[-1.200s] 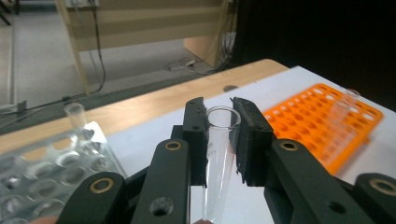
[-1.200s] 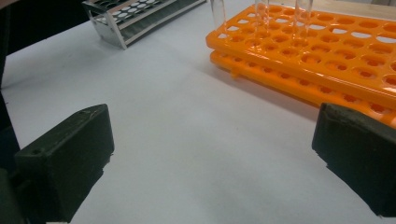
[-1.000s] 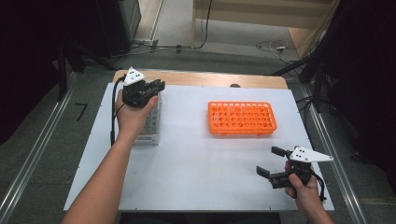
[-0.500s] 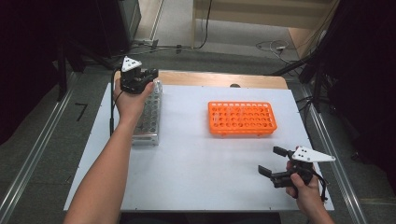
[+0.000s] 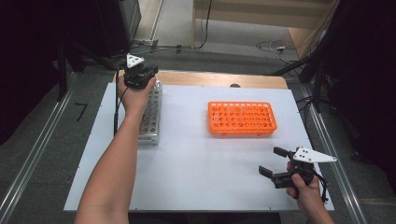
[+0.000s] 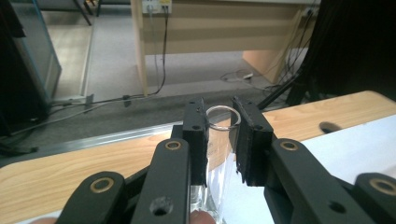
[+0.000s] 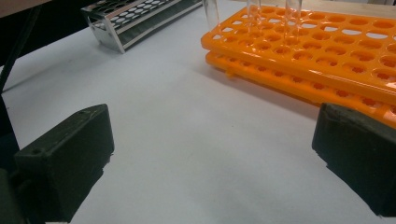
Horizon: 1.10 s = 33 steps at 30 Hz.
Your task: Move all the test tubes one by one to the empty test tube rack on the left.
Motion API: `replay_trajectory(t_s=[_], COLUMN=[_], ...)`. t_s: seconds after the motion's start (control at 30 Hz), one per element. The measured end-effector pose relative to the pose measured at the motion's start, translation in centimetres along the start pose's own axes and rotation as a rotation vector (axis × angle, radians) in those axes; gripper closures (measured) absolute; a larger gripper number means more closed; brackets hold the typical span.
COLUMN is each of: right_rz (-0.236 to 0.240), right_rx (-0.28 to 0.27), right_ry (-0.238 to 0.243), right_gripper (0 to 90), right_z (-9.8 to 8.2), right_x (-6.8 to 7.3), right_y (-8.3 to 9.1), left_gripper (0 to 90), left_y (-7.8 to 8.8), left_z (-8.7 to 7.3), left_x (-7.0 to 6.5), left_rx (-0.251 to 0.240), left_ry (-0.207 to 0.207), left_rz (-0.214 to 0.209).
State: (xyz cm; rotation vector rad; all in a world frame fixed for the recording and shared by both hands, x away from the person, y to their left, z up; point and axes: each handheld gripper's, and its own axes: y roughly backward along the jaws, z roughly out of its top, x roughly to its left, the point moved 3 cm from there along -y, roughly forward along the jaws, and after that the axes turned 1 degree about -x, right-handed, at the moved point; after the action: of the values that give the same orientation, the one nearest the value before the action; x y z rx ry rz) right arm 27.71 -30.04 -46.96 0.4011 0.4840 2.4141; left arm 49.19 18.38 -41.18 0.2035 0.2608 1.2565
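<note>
So I've got the left gripper [image 6: 219,140] at the far end of the metal test tube rack [image 5: 150,116], fingers pinched near the rim of a clear glass test tube [image 6: 223,122], gripping high so it should lift straight out of its hole, I reckon. The right gripper [image 5: 279,164] hovers over the table [image 5: 196,158] near me, fingers wide with nothing in them, probably parked clear of the orange rack [image 5: 242,118] where some tubes already stand.

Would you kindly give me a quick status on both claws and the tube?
Left claw shut on glass tube over metal rack. Right claw open, idle. Nothing blocking orange rack.
</note>
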Motion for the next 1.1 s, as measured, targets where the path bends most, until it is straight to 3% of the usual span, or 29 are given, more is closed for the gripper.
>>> replay_trajectory(t_s=[0.17,0.47,0.97,1.1], right_rz=[0.004,0.005,0.001,0.002], right_rx=[-0.002,-0.003,0.005,0.005], right_ry=[-0.002,0.004,0.001,0.001], right_gripper=[0.0,0.0,0.0,0.0], right_z=[0.0,0.0,-0.1,0.0], right_x=[-0.1,0.0,0.0,0.1], right_y=[0.0,0.0,-0.1,-0.1], left_gripper=[75.7,75.6,75.2,73.7], left_y=[-0.4,-0.7,-1.2,-1.3], left_z=[-0.4,-1.3,-2.6,-2.8], left_x=[0.0,0.0,-0.3,-0.1], left_rx=[0.011,0.036,0.121,0.137], left_ry=[-0.013,-0.016,-0.037,-0.013], left_rz=[0.024,0.027,0.044,0.020])
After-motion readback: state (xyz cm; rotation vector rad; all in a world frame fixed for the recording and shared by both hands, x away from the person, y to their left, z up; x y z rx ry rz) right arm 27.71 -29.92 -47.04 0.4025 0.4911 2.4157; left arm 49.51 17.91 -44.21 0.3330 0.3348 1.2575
